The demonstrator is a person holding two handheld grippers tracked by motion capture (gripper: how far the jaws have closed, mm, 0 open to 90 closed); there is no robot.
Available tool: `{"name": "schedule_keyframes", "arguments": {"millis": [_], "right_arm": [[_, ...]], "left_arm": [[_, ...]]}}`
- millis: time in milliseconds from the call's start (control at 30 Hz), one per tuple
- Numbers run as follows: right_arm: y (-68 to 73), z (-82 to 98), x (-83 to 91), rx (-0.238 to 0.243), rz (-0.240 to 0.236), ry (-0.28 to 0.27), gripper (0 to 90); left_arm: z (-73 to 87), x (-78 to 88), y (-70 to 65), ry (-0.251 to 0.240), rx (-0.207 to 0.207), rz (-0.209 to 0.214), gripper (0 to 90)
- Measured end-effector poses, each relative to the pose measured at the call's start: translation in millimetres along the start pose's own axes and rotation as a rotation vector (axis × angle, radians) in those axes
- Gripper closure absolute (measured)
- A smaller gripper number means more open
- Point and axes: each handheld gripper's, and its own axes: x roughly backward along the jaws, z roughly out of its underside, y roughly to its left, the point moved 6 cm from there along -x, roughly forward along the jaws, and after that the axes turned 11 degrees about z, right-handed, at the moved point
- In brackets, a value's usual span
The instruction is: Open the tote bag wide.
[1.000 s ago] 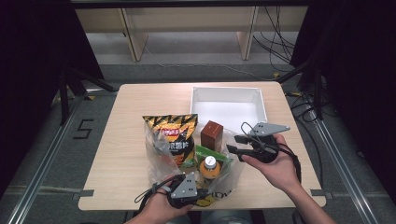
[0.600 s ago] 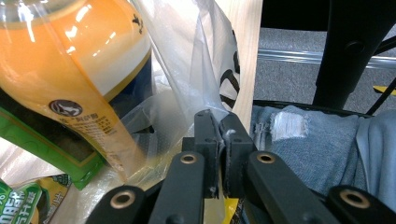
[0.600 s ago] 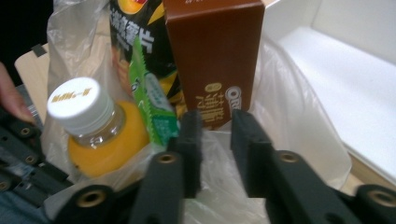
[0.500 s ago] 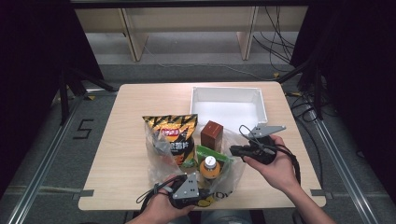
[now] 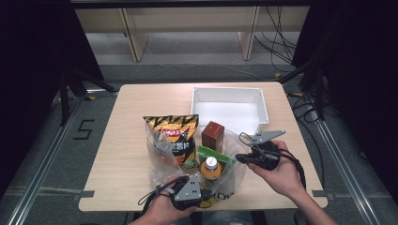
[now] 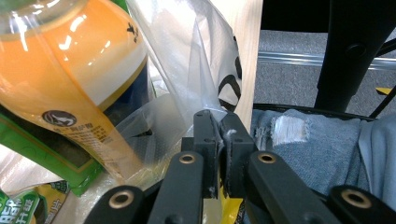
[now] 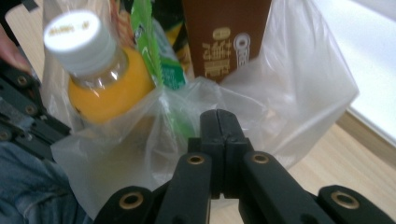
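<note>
Since the earlier frame your right gripper [image 5: 244,158] has just closed its jaws on the right edge of the plastic bag [image 5: 230,164]; your left gripper [image 6: 219,125] pinches the near edge. The bag lies at the table's [image 5: 131,140] front edge, with the orange bottle [image 7: 100,79], chips packet [image 5: 171,136] and brown carton [image 5: 212,136] inside. The film is thin, slippery and soft, so hold it by the bunched rim, not a single layer.
</note>
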Motion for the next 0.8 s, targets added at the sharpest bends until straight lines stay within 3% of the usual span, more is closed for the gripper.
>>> {"name": "schedule_keyframes", "arguments": {"millis": [67,133,167,200,233,267,367,433,467,500,533,633,667,800], "right_arm": [[-1.6,4.8,-2.6,0.023,0.0,0.01,90.0],[-3.7,9.2,-6.4,-0.002,0.028,0.012,90.0],[-4.9,12.0,-3.9,-0.01,0.031,0.051,90.0],[-4.6,12.5,-3.1,-0.001,0.007,0.043,90.0],[-4.7,11.5,-6.1,0.013,0.01,0.0,90.0],[-4.7,12.3,-2.0,0.001,0.002,0.037,90.0],[-7.1,15.7,-2.2,0.04,0.015,0.057,90.0],[-7.5,19.2,-5.6,0.022,0.029,0.071,90.0],[-9.1,20.7,-6.2,0.043,0.017,0.086,90.0],[-6.8,22.9,-8.9,0.005,0.008,0.095,90.0],[-8.8,24.5,-10.7,0.024,0.011,0.101,90.0],[-9.0,29.9,-14.3,-0.011,-0.007,0.145,90.0],[-7.7,29.3,-17.7,-0.025,-0.018,0.125,90.0],[-11.4,26.8,-19.0,0.001,0.011,0.121,90.0]], "left_arm": [[0.2,-0.2,0.2,0.001,-0.007,-0.004,85.6],[0.4,-0.9,-0.5,-0.004,-0.003,-0.003,85.4],[0.3,-1.1,-0.6,-0.005,-0.005,-0.003,85.4],[-0.1,-1.1,-0.6,-0.008,-0.005,-0.004,85.4],[-0.3,-0.3,0.0,-0.003,-0.008,-0.006,85.4],[-1.0,-0.5,-0.6,-0.013,-0.003,-0.004,85.4],[-2.4,-0.3,-1.0,-0.022,-0.013,-0.006,85.1],[-1.5,-1.6,-1.6,-0.016,-0.015,0.006,84.7],[-0.2,-1.6,-1.4,-0.001,-0.021,0.006,84.5],[0.4,-2.7,-2.3,-0.005,-0.015,0.009,84.2],[0.9,-3.9,-3.1,-0.005,-0.018,0.013,84.3],[2.8,-5.3,-4.0,0.007,-0.022,0.015,84.2],[3.0,-6.4,-4.5,0.003,-0.017,0.019,84.3],[3.5,-7.3,-5.1,0.002,-0.014,0.02,83.8]]}}
